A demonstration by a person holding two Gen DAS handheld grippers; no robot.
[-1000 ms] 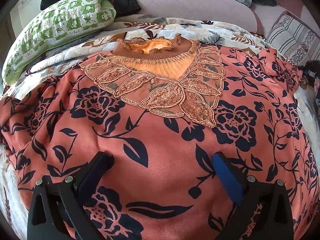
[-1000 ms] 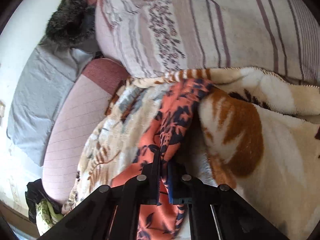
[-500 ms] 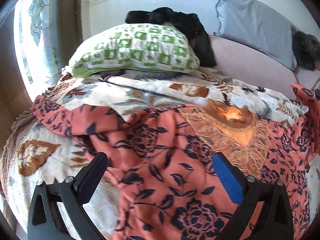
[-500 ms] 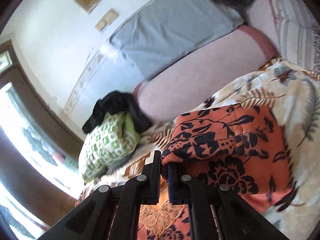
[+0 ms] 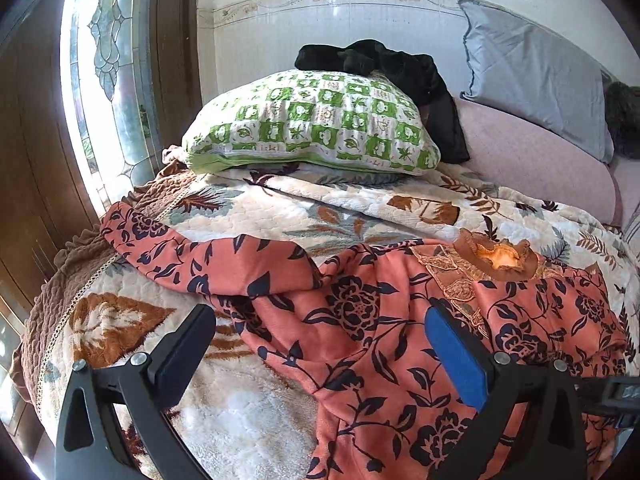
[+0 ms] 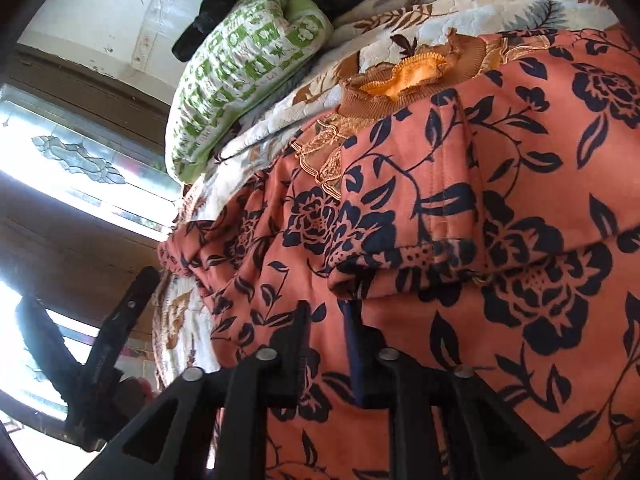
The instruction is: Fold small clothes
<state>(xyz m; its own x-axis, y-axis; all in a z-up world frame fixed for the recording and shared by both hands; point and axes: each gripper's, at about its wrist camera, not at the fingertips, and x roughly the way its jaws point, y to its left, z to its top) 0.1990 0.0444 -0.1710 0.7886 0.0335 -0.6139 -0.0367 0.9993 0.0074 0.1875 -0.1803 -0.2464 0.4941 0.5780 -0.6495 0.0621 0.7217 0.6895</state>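
Floral top (image 5: 360, 320) spread under left gripper (image 5: 320, 344), jaws wide, nothing gripped. Right gripper (image 6: 326, 316) jaws opening, narrow gap; folded sleeve cuff (image 6: 404, 268) just beyond fingertips.

One floral top (image 5: 400, 340), one green pillow (image 5: 312, 128), one grey pillow (image 5: 536, 76), one blanket (image 5: 248, 216).

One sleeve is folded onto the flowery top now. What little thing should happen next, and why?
Probably the left hand-held gripper, which is open and holds nothing, should reach for the other sleeve and fold it across the flowery top. That sleeve lies stretched out on the blanket, while the right hand-held gripper is opening beside the folded sleeve's cuff.
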